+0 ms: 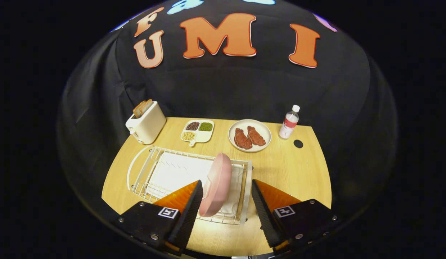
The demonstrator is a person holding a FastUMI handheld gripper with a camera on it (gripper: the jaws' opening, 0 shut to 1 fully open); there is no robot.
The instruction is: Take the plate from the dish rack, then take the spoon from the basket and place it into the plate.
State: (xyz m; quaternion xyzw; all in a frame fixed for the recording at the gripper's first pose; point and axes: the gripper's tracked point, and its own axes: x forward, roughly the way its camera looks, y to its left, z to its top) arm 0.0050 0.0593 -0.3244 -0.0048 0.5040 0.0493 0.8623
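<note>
Gripper view: plate (218,185) stands on edge between the open tool's (226,201) fingers.

A staged kitchen corner inside a recording booth: black cloth (223,90) hangs behind a small wooden table (291,169). On it stand a toaster (146,122) with bread, a dish rack (179,176), plated meat (249,136) and a water bottle (289,123).

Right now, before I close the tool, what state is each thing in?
tool: open, fingers either side of the pink plate, not pressing it
pink plate: standing on edge in the dish rack
dish rack: on the table, holding the plate
toaster: bread slices sticking up from the slots
bottle: upright, cap on
white plate: flat, two meat pieces on it
divided tray: three compartments filled
</note>
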